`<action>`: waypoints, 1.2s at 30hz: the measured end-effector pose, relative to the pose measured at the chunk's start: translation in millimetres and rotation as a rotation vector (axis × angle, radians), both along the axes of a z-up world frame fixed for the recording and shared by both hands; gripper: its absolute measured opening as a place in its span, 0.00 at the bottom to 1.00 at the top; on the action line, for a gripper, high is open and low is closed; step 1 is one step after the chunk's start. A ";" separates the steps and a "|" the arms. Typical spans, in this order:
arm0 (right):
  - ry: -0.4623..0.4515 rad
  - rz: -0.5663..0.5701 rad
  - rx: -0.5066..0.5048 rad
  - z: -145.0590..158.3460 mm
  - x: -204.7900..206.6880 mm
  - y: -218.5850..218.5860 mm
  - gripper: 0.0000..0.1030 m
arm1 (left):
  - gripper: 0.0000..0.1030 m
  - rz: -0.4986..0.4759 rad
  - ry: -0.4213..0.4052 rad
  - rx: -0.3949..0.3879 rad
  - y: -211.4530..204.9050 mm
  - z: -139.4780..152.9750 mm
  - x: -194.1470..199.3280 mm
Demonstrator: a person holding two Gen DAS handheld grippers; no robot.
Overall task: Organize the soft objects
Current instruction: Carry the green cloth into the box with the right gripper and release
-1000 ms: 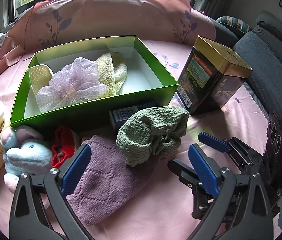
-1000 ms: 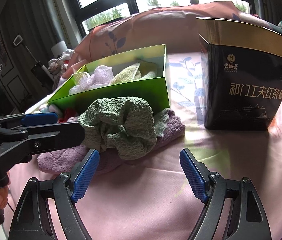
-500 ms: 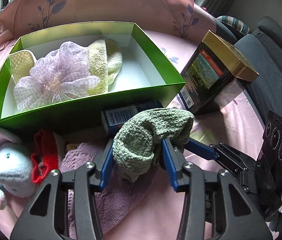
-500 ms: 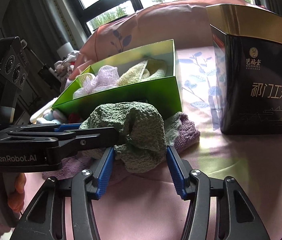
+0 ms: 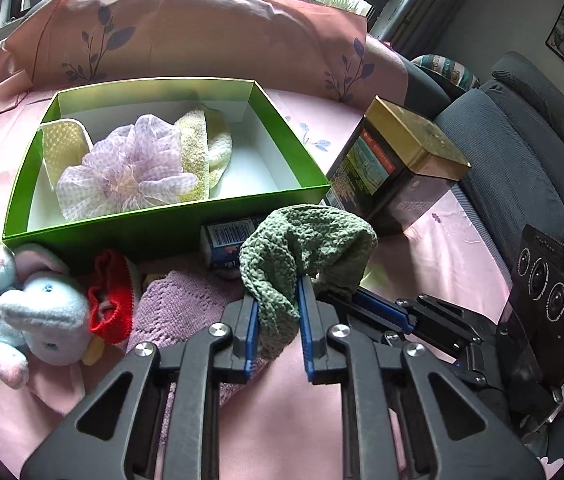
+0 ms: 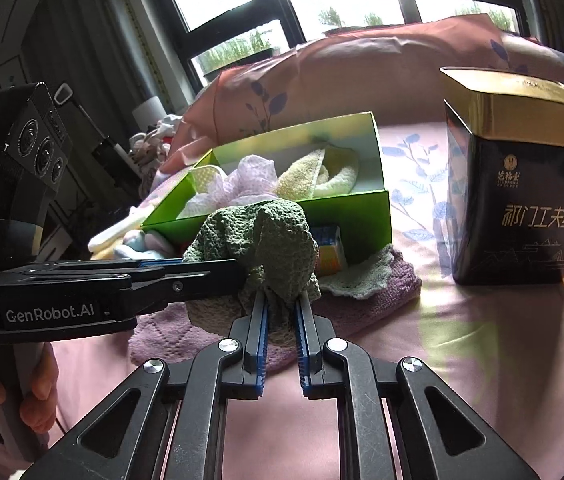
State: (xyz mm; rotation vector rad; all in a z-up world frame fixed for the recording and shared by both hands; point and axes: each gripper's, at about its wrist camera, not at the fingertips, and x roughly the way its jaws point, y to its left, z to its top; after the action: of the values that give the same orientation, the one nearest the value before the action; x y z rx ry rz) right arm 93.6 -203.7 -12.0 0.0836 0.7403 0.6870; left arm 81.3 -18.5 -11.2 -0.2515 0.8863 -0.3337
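Note:
A crumpled green knitted cloth [image 5: 306, 236] [image 6: 266, 232] hangs just in front of the green box [image 5: 162, 224] [image 6: 346, 208]. Both grippers pinch its lower folds and their jaws are still closing. My left gripper [image 5: 278, 296] grips one fold between its blue pads. My right gripper [image 6: 281, 300] grips another fold and comes in from the right in the left wrist view. Under the green cloth lies a purple knitted cloth [image 5: 178, 304] [image 6: 362, 296]. The box holds a lilac mesh puff [image 5: 130, 172] and yellow towels [image 5: 202, 148].
A blue-and-pink plush elephant [image 5: 42, 312] and a red knitted item [image 5: 110, 300] lie left of the purple cloth. A small blue carton [image 5: 226, 240] rests against the box front. A black-and-gold tea tin [image 5: 402, 168] [image 6: 522, 200] stands right of the box; a grey sofa [image 5: 522, 160] is beyond.
Both grippers went from wide open to pinched on the green cloth. The cloth has come up off the purple one, baring the small carton behind it.

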 end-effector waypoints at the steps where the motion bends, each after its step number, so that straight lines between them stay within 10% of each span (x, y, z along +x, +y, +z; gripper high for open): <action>1: -0.014 0.003 0.005 6.0 -1.5 1.4 0.13 | 0.15 0.002 -0.016 0.002 2.0 6.3 -3.3; 16: -0.191 0.039 0.015 76.3 27.8 50.8 0.13 | 0.15 0.078 -0.151 0.064 43.8 71.5 21.5; 31: -0.067 -0.018 -0.094 30.7 106.1 101.5 0.14 | 0.16 0.213 0.012 0.073 85.7 20.4 106.1; 34: -0.049 -0.036 -0.129 22.5 111.0 103.9 0.16 | 0.38 0.242 0.041 0.101 89.6 11.8 110.8; 36: -0.043 -0.054 -0.153 18.9 112.2 102.4 0.39 | 0.64 0.256 0.049 0.097 93.5 8.6 109.5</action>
State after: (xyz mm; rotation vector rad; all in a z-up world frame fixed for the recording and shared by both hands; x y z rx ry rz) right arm 205.9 -101.3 6.9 -0.0509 0.7448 0.5770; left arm 190.8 75.0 -2.7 -0.2805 0.9044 -0.0463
